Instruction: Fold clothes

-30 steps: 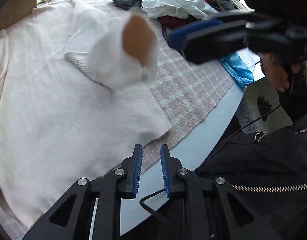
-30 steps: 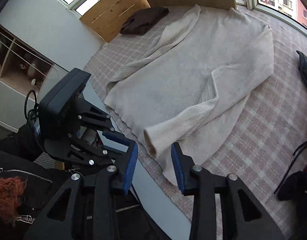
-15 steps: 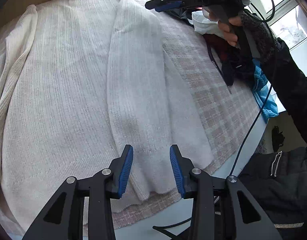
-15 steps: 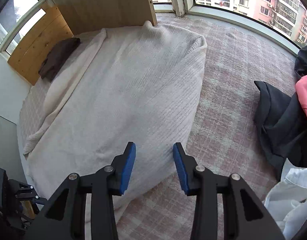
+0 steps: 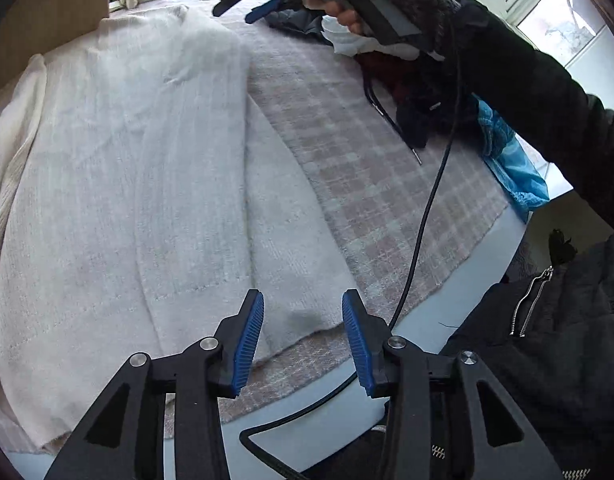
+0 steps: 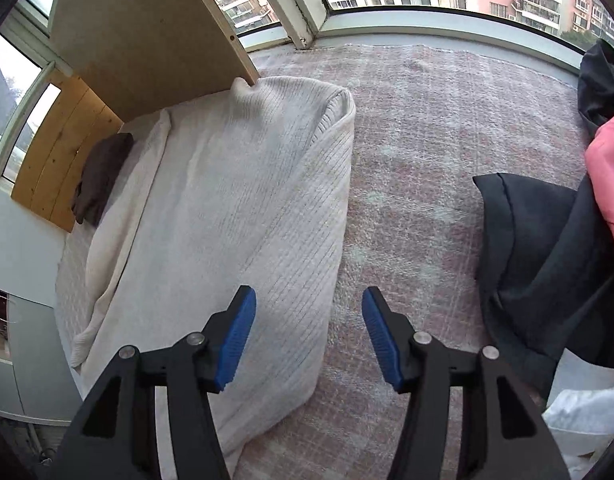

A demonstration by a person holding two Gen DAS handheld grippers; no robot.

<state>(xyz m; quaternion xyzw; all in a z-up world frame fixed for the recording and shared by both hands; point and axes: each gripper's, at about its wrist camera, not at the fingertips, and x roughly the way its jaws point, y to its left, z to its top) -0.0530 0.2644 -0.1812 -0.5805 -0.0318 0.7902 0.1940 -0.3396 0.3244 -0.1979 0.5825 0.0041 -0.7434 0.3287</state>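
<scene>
I've just laid the right sleeve over the cream sweater point(image 5: 127, 200); left gripper point(image 5: 303, 344) and right gripper point(image 6: 307, 336) hover released, so the left sleeve comes next.

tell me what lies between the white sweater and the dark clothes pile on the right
Only bare plaid cloth lies between the white sweater and the dark clothes pile, as the right wrist view shows.
</scene>
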